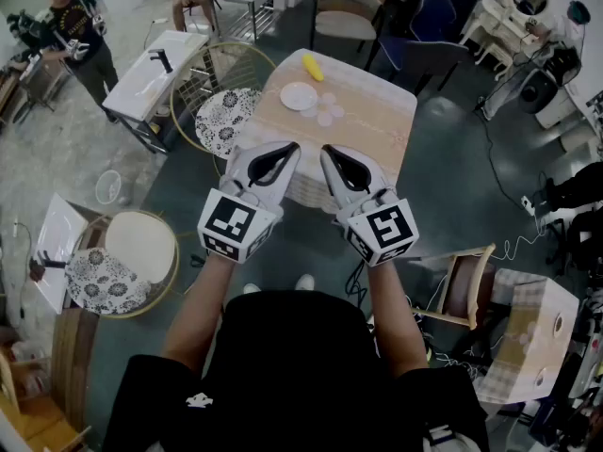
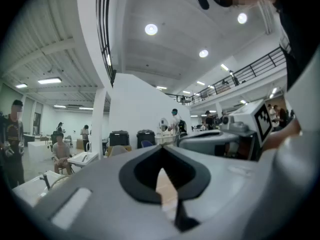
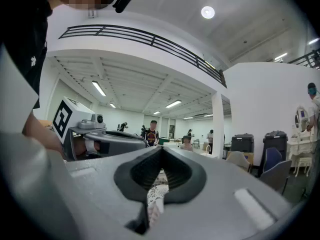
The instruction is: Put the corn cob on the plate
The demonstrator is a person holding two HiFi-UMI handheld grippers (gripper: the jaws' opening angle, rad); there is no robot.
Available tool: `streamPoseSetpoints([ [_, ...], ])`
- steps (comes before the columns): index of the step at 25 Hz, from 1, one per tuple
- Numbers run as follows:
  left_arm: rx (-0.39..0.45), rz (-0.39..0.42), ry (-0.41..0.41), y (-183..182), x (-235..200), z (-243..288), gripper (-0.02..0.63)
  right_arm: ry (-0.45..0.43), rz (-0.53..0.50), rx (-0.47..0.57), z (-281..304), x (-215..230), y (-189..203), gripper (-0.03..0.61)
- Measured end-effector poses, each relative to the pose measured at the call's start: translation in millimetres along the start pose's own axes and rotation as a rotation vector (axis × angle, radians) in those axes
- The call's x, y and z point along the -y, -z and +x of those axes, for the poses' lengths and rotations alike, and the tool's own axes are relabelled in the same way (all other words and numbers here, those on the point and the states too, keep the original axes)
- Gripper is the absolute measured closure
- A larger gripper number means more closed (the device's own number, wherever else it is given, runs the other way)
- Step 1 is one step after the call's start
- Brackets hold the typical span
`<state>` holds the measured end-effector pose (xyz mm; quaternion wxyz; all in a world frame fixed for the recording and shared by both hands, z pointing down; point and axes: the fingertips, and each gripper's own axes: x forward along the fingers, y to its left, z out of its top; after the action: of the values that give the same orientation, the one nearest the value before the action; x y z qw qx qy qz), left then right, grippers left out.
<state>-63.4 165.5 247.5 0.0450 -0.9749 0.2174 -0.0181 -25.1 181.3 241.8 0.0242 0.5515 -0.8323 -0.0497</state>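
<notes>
A yellow corn cob (image 1: pixel 312 67) lies at the far edge of a small table (image 1: pixel 377 121) covered with a beige cloth. Just in front of it sits a white plate (image 1: pixel 299 95) with nothing on it. Both grippers are held level side by side in the air, short of the table's near edge. The left gripper (image 1: pixel 292 146) (image 2: pixel 161 147) is shut with nothing in it. The right gripper (image 1: pixel 327 149) (image 3: pixel 161 148) is shut too and holds nothing. Neither gripper view shows the cob or the plate.
A round wire chair with a patterned cushion (image 1: pixel 226 116) stands at the table's left, another (image 1: pixel 122 257) lower left. White sink units (image 1: pixel 155 64) and a standing person (image 1: pixel 75 26) are at far left. Chairs (image 1: pixel 344 17) stand beyond the table, a wooden chair (image 1: pixel 466 285) at right.
</notes>
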Motion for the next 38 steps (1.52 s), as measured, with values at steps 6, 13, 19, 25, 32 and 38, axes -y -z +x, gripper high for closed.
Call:
streamPoseSetpoints([
  [6,-0.006,0.013,-0.009,-2.8,13.2,12.3,0.611,0.007,0.035,0.03,-14.5,15.7,1.1,0.577],
  [13,-0.02,0.017,-0.029,0.9,27.2,30.5,0.611,-0.023,0.043,0.035,-29.0,33.9,9.9,0.577],
  [19,-0.034,0.019,-0.049,4.7,36.5,41.2,0.611,-0.048,0.045,0.027,-39.5,47.4,18.6,0.577],
  [25,-0.047,0.01,-0.06,6.9,40.9,47.2,0.611,-0.062,0.049,0.018,-43.5,53.8,22.1,0.577],
  [32,-0.067,0.027,-0.047,12.6,42.8,53.9,0.611,-0.061,0.054,0.02,-40.8,59.3,26.1,0.577],
  [38,-0.046,0.017,-0.053,7.5,31.7,60.2,0.611,-0.061,0.046,-0.005,-31.4,63.9,29.4,0.577],
])
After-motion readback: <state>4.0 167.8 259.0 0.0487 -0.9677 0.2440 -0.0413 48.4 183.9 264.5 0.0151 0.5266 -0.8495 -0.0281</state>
